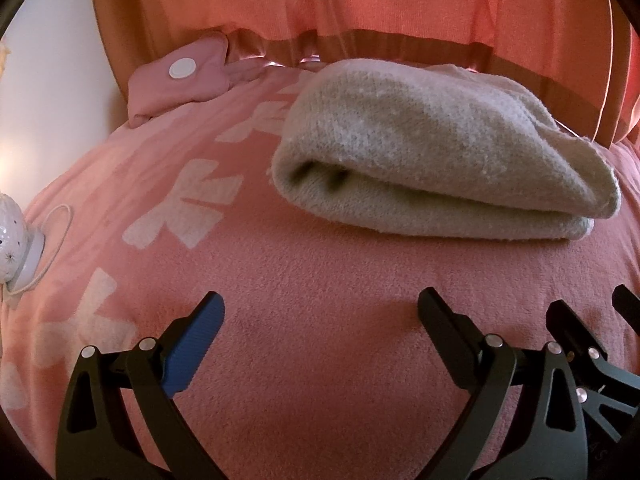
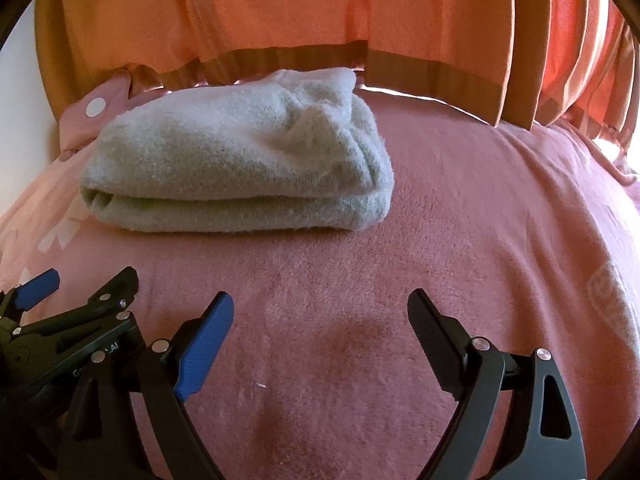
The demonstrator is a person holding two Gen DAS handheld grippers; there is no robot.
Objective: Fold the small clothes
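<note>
A folded pale grey knit garment [image 1: 440,168] lies in a thick bundle on the pink blanket [image 1: 300,280], its folded edge towards me. My left gripper [image 1: 322,300] hovers in front of it, open, with only blanket between its fingers. In the right wrist view the same garment [image 2: 240,168] sits at the upper left. My right gripper [image 2: 320,300] is open and empty, a short way from the garment. The two grippers are side by side: the left gripper [image 2: 80,280] shows at the left edge of the right wrist view, and the right gripper's fingers [image 1: 576,328] show at the right edge of the left wrist view.
An orange curtain [image 1: 360,0] hangs along the far edge of the bed. A pink pouch with a white button [image 1: 180,76] lies at the far left by the wall. A small white ornament with a cord [image 1: 16,236] rests on the blanket's left edge.
</note>
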